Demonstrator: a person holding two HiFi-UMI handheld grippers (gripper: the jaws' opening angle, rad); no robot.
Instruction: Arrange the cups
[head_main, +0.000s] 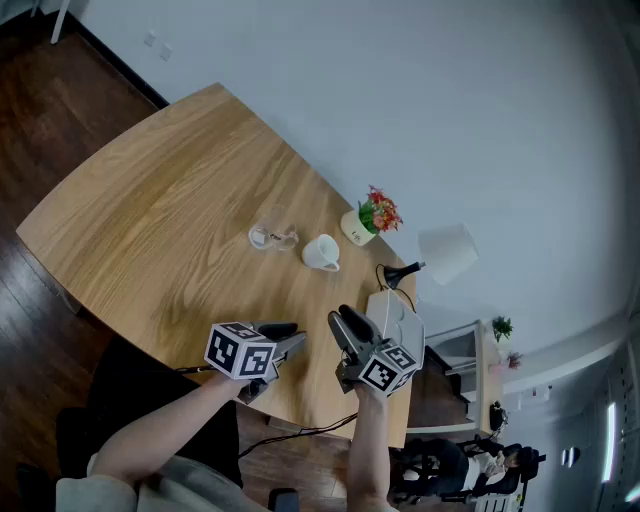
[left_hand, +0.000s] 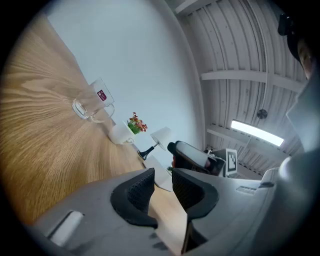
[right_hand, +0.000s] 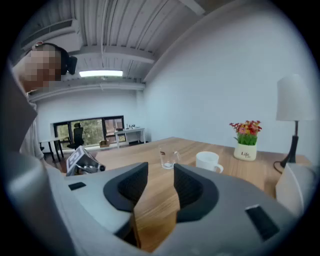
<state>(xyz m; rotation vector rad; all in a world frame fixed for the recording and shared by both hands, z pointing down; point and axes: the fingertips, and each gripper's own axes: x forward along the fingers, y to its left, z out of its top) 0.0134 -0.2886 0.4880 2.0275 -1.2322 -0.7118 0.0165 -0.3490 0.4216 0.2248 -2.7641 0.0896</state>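
Note:
A clear glass mug (head_main: 272, 237) and a white cup (head_main: 322, 252) stand side by side near the table's far edge. Both my grippers hover over the near right part of the table, well short of the cups. My left gripper (head_main: 287, 337) is open with nothing between its jaws. My right gripper (head_main: 347, 323) is open and empty too. In the left gripper view the glass mug (left_hand: 93, 103) and white cup (left_hand: 121, 134) lie ahead beyond my left gripper (left_hand: 162, 186). In the right gripper view, glass mug (right_hand: 169, 159) and white cup (right_hand: 209, 161) stand upright past my right gripper (right_hand: 161, 181).
A small white pot of red flowers (head_main: 366, 220) stands by the wall beside the white cup. A white-shaded desk lamp (head_main: 443, 254) and a white object (head_main: 396, 314) occupy the table's right end. The wooden table (head_main: 150, 210) stretches bare to the left.

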